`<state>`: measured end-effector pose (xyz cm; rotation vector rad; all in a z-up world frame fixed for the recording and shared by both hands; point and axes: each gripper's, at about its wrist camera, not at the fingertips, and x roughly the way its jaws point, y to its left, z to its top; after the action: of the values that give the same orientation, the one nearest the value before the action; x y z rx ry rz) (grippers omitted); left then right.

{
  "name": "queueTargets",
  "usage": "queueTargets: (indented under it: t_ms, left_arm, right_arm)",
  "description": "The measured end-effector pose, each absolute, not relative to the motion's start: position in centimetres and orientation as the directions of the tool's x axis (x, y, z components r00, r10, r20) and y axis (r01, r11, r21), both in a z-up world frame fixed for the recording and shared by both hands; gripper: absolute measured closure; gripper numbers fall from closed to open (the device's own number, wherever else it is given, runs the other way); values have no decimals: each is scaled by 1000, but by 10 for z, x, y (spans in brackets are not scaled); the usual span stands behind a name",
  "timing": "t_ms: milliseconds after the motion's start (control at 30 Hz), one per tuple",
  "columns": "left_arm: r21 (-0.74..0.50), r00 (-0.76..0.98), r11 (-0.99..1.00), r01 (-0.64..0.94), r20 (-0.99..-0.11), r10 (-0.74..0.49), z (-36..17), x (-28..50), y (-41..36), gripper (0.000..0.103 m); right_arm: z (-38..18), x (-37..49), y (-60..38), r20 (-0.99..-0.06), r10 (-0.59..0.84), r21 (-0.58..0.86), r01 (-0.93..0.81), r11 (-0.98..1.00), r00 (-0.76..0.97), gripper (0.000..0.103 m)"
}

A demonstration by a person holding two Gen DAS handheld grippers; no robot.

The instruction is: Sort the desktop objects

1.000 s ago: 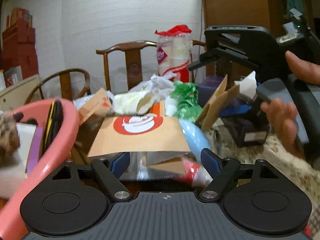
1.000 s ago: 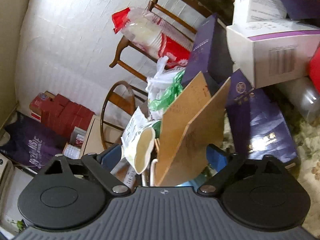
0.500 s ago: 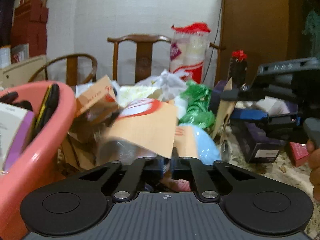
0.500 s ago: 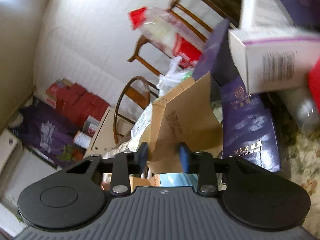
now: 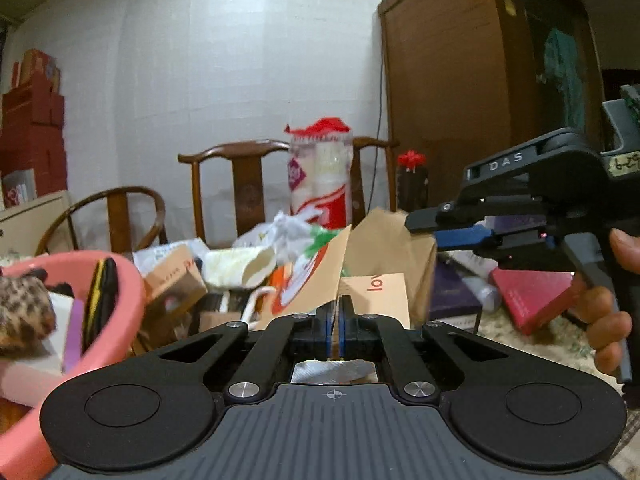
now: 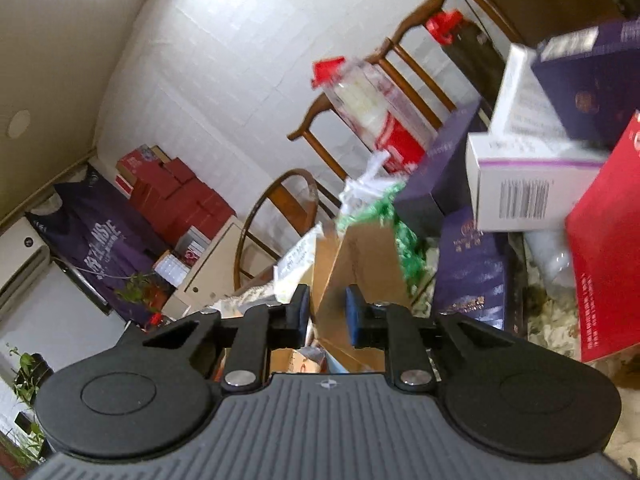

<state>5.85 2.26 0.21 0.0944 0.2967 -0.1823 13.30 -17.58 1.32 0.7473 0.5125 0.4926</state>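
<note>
My left gripper [image 5: 335,322] is shut on the edge of a brown paper bag with a red round logo [image 5: 316,280], held up on edge above the clutter. My right gripper [image 6: 327,312] is closed on a plain brown paper bag [image 6: 360,264], lifted and tilted; it also shows in the left wrist view [image 5: 394,248], with the right gripper [image 5: 452,232] at its top right. A pink basin [image 5: 132,292] at the left holds a leopard-print item [image 5: 20,316] and flat items.
The table carries a heap: a white cup [image 5: 260,308], crumpled white and green bags [image 5: 296,236], purple boxes [image 6: 468,268], a white box [image 6: 520,184], a red box [image 6: 608,260]. A pack of paper cups [image 5: 320,176] and wooden chairs [image 5: 236,184] stand behind.
Both grippers closed from open, each on a paper bag. Both bags have been lifted off the heap; the logo bag turned from flat to on edge.
</note>
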Motion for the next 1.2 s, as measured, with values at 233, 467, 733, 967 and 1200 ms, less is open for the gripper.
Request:
queueTargets:
  t_ms: [233, 467, 733, 967, 1200]
  left_arm:
    - [84, 952, 981, 173, -268, -145, 25, 44, 23, 103]
    - [90, 928, 982, 167, -351, -126, 11, 48, 29, 89]
    - [79, 901, 984, 160, -420, -112, -19, 70, 35, 77]
    - [125, 899, 977, 173, -426, -104, -30, 81, 25, 52]
    - [77, 891, 976, 202, -428, -150, -31, 83, 28, 103]
  right_arm:
    - [39, 110, -177, -239, 571, 688, -278, 670, 785, 82]
    - [38, 98, -168, -359, 485, 552, -238, 799, 798, 27]
    - [18, 103, -157, -410, 475, 510, -236, 827, 778, 20]
    - [6, 106, -121, -465, 421, 333, -287, 898, 778, 24]
    - [-12, 105, -118, -492, 420, 287, -313, 905, 763, 100]
